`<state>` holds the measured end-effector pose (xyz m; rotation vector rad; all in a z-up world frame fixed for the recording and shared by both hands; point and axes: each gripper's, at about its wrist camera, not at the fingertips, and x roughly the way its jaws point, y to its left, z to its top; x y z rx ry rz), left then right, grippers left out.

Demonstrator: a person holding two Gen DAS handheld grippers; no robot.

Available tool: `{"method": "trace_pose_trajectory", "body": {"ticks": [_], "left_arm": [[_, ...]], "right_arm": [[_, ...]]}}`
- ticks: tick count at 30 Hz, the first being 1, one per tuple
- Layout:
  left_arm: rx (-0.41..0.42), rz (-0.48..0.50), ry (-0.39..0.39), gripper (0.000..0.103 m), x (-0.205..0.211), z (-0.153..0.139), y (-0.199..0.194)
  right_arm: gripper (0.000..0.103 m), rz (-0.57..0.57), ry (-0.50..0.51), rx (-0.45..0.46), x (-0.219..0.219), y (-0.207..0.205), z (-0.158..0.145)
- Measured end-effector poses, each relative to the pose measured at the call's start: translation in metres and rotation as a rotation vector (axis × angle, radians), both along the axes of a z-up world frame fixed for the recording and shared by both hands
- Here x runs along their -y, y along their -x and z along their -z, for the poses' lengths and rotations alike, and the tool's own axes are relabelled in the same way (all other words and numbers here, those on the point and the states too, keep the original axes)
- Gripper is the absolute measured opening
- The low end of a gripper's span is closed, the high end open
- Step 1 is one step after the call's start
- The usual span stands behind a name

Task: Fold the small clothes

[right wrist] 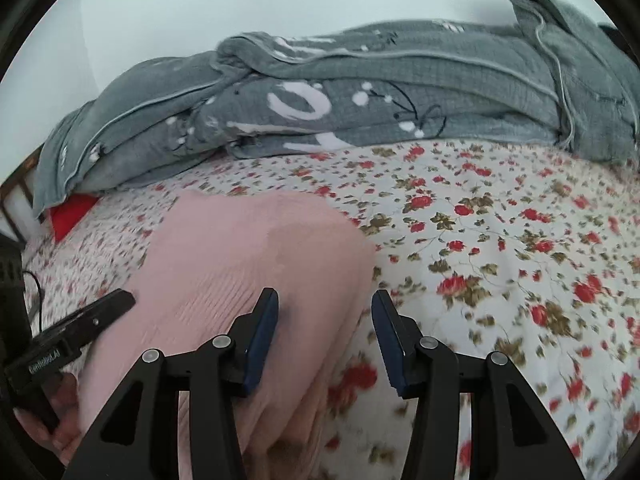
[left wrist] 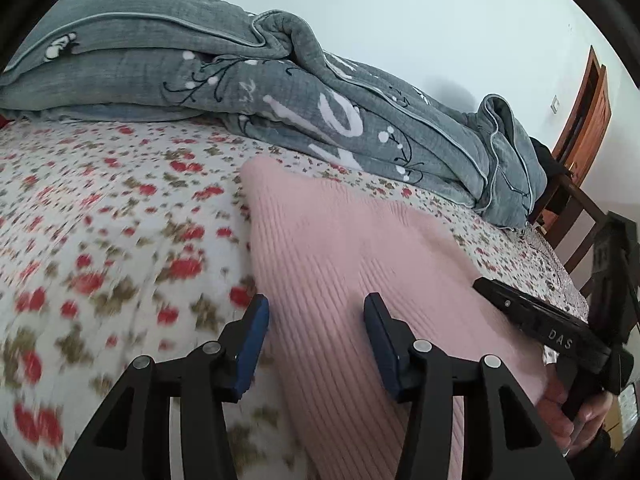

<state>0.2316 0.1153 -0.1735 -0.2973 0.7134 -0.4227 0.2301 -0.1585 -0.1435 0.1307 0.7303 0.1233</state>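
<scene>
A pink ribbed knit garment (left wrist: 340, 248) lies folded on the flowered bedsheet (left wrist: 100, 220). My left gripper (left wrist: 316, 308) is open, with its blue pads straddling the garment's left edge. The garment also shows in the right wrist view (right wrist: 240, 248). My right gripper (right wrist: 325, 304) is open over the garment's right edge. Each gripper is seen from the other's camera: the right one (left wrist: 532, 316) at the garment's right side, the left one (right wrist: 80, 324) at its left side. Neither holds any cloth.
A rumpled grey quilt (left wrist: 280, 92) with white print lies along the wall side of the bed. A wooden bed frame (left wrist: 576, 220) and a brown door (left wrist: 588, 112) stand at the far right. A red item (right wrist: 72, 212) sits under the quilt's end.
</scene>
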Motion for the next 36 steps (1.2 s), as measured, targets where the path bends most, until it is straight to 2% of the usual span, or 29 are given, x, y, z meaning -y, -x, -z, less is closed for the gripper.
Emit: {"method": "trace_pose_trajectory", "body": {"ticks": [3, 6, 9, 12, 15, 19, 21, 25, 28, 29, 30, 32, 36], "left_arm": [[-0.001, -0.015, -0.014, 0.048, 0.0, -0.003, 0.017], [-0.003, -0.018, -0.053, 0.048, 0.001, -0.007, 0.033], [-0.024, -0.009, -0.078, 0.048, 0.004, -0.007, 0.051], [-0.037, 0.0, -0.081, 0.048, 0.006, -0.002, 0.069], [-0.039, -0.014, -0.144, 0.047, 0.011, -0.004, 0.085], [-0.041, -0.042, -0.256, 0.047, 0.015, -0.027, 0.107], [-0.039, -0.056, -0.283, 0.05, 0.015, -0.04, 0.119], [-0.032, -0.069, -0.289, 0.052, 0.016, -0.062, 0.143], [0.014, -0.104, -0.33, 0.06, 0.023, -0.076, 0.162], [0.037, -0.123, -0.348, 0.065, 0.025, -0.081, 0.17], [0.051, -0.126, -0.354, 0.067, 0.028, -0.084, 0.173], [0.07, -0.131, -0.373, 0.068, 0.033, -0.09, 0.182], [0.101, -0.13, -0.385, 0.077, 0.041, -0.101, 0.193]], "right_arm": [[0.048, 0.003, 0.023, 0.019, -0.006, 0.02, -0.003], [0.048, 0.006, -0.004, 0.024, -0.002, 0.038, -0.005], [0.048, -0.002, -0.037, 0.003, 0.003, 0.056, -0.004], [0.048, -0.013, -0.004, -0.02, 0.0, 0.071, 0.004], [0.048, -0.015, 0.028, -0.016, -0.001, 0.092, 0.004], [0.05, -0.005, -0.021, -0.005, 0.01, 0.121, -0.014], [0.061, 0.018, -0.035, -0.009, 0.016, 0.135, -0.027], [0.063, 0.049, -0.021, -0.011, 0.025, 0.161, -0.052], [0.067, 0.084, 0.006, 0.004, 0.03, 0.178, -0.065], [0.071, 0.088, 0.021, 0.004, 0.029, 0.182, -0.067], [0.081, 0.09, 0.039, 0.005, 0.029, 0.187, -0.07], [0.093, 0.096, 0.071, 0.023, 0.027, 0.197, -0.073], [0.098, 0.105, 0.15, 0.081, 0.022, 0.214, -0.08]]}}
